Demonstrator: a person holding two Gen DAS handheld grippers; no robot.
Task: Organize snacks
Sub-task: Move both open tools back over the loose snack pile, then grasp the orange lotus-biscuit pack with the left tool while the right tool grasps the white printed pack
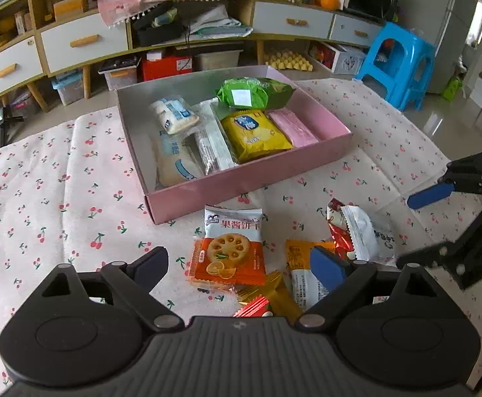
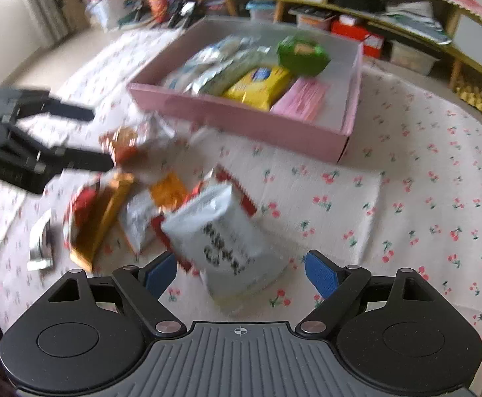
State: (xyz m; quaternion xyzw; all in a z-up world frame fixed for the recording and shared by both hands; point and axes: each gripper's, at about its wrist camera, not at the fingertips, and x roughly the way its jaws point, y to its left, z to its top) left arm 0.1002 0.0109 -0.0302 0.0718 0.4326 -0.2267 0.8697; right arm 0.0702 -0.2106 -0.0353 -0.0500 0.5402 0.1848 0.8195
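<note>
On your left, your left gripper (image 1: 239, 264) hangs with its jaws spread wide and nothing pinched between them; the orange biscuit packet (image 1: 229, 258) lies flat on the cherry-print cloth (image 1: 59, 198) right in the gap, just ahead of the fingertips, its long axis running away from you toward the pink box (image 1: 241, 185). Next across, the small heap of loose wrappers sits between your two hands. Furthest right, your right gripper (image 2: 241, 273) is also apart and empty, and the white pouch with red edges (image 2: 221, 231) lies just ahead between its fingers, its long axis slanting from upper left to lower right. Each hand is nearest its own packet, so I would judge you must turn the right wrist to square the pads across that slant.
</note>
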